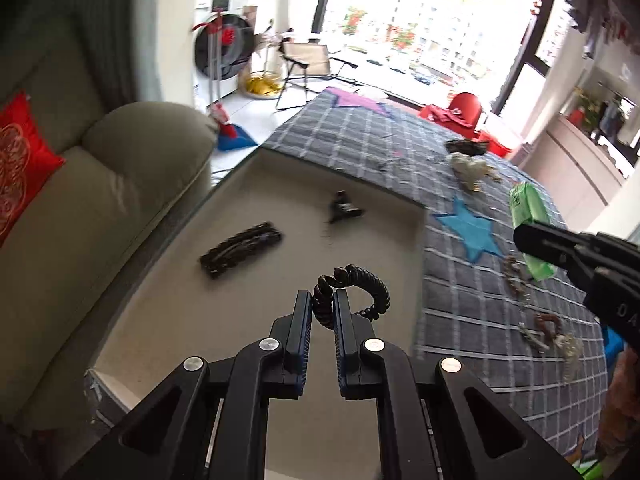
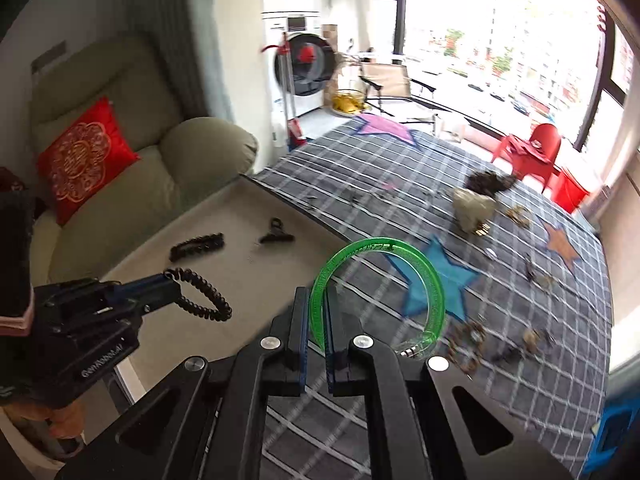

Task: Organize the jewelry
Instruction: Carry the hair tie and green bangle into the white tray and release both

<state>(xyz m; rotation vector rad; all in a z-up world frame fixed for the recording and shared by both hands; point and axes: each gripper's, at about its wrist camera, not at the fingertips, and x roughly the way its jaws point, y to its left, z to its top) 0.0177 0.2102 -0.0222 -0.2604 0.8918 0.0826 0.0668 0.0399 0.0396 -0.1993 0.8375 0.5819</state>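
Left wrist: left tongs point(image 1: 323, 304) pinching coil tie point(image 1: 352, 292), hair clip point(image 1: 240, 249) ahead, right tongs point(image 2: 318, 312) pinching green hoop point(image 2: 420, 272).

Bare tray floor point(image 1: 168, 312) lies open beside hair clip point(image 1: 241, 249) and claw clip point(image 1: 343, 209).

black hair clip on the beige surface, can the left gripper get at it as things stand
Probably not yet: the path to the black hair clip looks open, but the left gripper has its fingers shut on the black spiral hair tie, so it would need to drop that first.
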